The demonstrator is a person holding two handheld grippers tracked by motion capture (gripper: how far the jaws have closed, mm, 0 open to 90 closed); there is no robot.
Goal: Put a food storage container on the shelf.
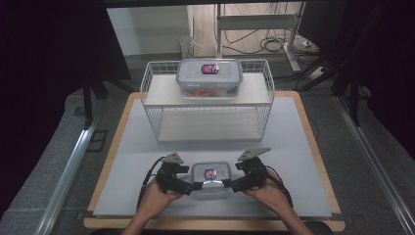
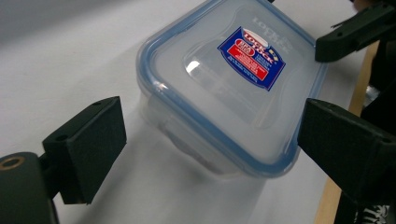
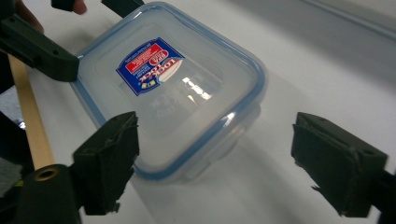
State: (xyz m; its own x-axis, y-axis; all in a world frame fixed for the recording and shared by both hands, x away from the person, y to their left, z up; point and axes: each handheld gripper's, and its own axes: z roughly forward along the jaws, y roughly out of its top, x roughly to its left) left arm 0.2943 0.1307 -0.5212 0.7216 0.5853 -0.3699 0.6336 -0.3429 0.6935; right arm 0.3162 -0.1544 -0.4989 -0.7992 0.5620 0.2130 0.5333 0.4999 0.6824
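The small lidded container sits on the worktop near my edge, between my left tongs and right tongs; both pairs stand apart, straddling opposite ends without pressing.

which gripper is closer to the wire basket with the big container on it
Right, slightly. The right gripper is below the white wire basket's right half; the left gripper sits marginally lower, under its left half.
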